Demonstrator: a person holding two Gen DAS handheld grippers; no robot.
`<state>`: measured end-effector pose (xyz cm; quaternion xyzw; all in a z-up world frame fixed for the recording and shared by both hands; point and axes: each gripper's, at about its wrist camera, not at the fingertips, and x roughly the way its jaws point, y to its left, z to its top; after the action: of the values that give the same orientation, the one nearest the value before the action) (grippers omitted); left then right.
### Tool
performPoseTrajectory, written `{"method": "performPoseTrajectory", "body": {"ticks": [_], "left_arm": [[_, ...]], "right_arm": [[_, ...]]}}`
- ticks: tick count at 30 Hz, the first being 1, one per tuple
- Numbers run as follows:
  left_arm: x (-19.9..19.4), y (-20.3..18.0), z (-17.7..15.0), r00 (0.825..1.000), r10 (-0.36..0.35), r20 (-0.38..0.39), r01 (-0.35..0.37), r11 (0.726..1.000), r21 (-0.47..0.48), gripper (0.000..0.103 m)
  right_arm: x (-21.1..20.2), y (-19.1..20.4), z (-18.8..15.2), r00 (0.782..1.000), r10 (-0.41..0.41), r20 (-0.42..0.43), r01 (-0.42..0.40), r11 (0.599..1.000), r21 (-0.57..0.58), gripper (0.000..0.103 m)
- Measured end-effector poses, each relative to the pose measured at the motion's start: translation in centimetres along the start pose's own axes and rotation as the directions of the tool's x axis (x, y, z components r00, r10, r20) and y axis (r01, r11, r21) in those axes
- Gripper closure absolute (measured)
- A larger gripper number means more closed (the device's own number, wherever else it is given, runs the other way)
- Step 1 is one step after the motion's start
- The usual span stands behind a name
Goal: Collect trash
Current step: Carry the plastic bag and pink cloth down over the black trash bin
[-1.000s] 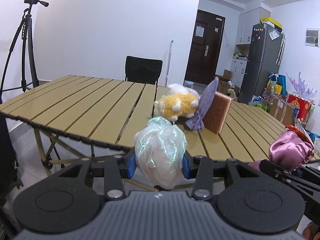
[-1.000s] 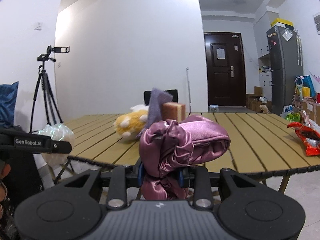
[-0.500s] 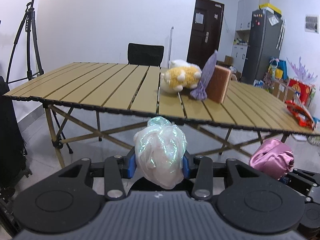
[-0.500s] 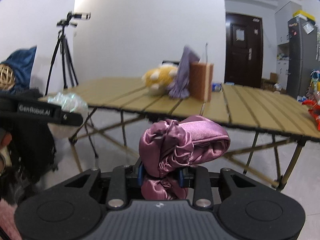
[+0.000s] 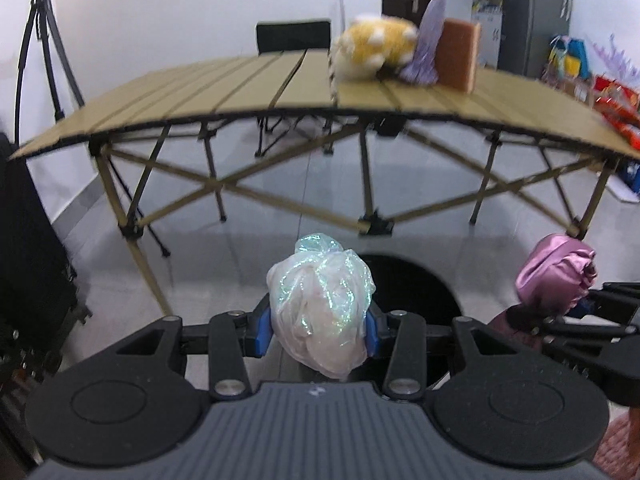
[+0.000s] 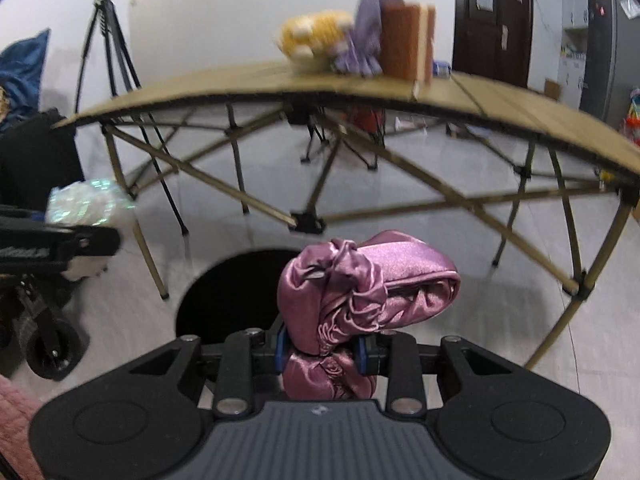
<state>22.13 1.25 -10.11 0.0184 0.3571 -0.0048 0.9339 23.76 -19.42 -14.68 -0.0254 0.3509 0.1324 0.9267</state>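
Both wrist cameras sit below the folding table, looking forward and downward along their fingers, near the floor. Each sees the table's underside frame, the plush toy on top, and a dark round opening just ahead. The right view faces slightly further left, catching the tripod.

Slatted folding table, white walls, seemingly tiled floor

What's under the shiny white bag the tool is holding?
Below the shiny bag, held by the left tool, is a round black opening near the floor, likely a bin. Its inside is too dark to see, and the bag covers part.
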Motion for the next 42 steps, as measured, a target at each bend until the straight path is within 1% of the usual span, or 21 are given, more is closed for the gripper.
{"method": "performPoseTrajectory", "body": {"ticks": [4,7,16,24,31,35,42], "left_arm": [[1.5,1.5,-0.2,0.997,0.011,-0.070,-0.014,0.999,-0.041,0.060],[2.3,2.2,-0.2,0.994,0.010,-0.109,-0.018,0.997,-0.070,0.060],[4.2,2.2,0.2,0.977,0.031,-0.210,-0.053,0.994,-0.097,0.060],[5.9,1.4,0.9,0.958,0.026,-0.285,-0.065,0.990,-0.128,0.060],[7.6,0.2,1.4,0.943,0.033,-0.330,-0.079,0.989,-0.129,0.060],[8.5,-0.8,1.7,0.935,0.024,-0.355,-0.074,0.989,-0.128,0.060],[9.6,-3.3,2.3,0.928,0.008,-0.372,-0.056,0.991,-0.118,0.060]], "right_arm": [[1.7,-0.7,-0.6,0.997,-0.036,-0.069,0.038,0.999,0.035,0.073],[2.6,-1.1,-0.7,0.994,-0.045,-0.098,0.051,0.997,0.059,0.073],[3.7,-1.6,-0.5,0.989,-0.070,-0.131,0.080,0.994,0.072,0.073],[3.9,-2.6,-0.8,0.985,-0.097,-0.146,0.111,0.989,0.094,0.073],[4.0,-3.8,-1.0,0.982,-0.111,-0.155,0.131,0.984,0.121,0.073],[4.0,-4.5,-1.2,0.980,-0.119,-0.158,0.141,0.981,0.135,0.073],[4.0,-5.8,-1.6,0.977,-0.132,-0.164,0.158,0.975,0.154,0.073]]}}
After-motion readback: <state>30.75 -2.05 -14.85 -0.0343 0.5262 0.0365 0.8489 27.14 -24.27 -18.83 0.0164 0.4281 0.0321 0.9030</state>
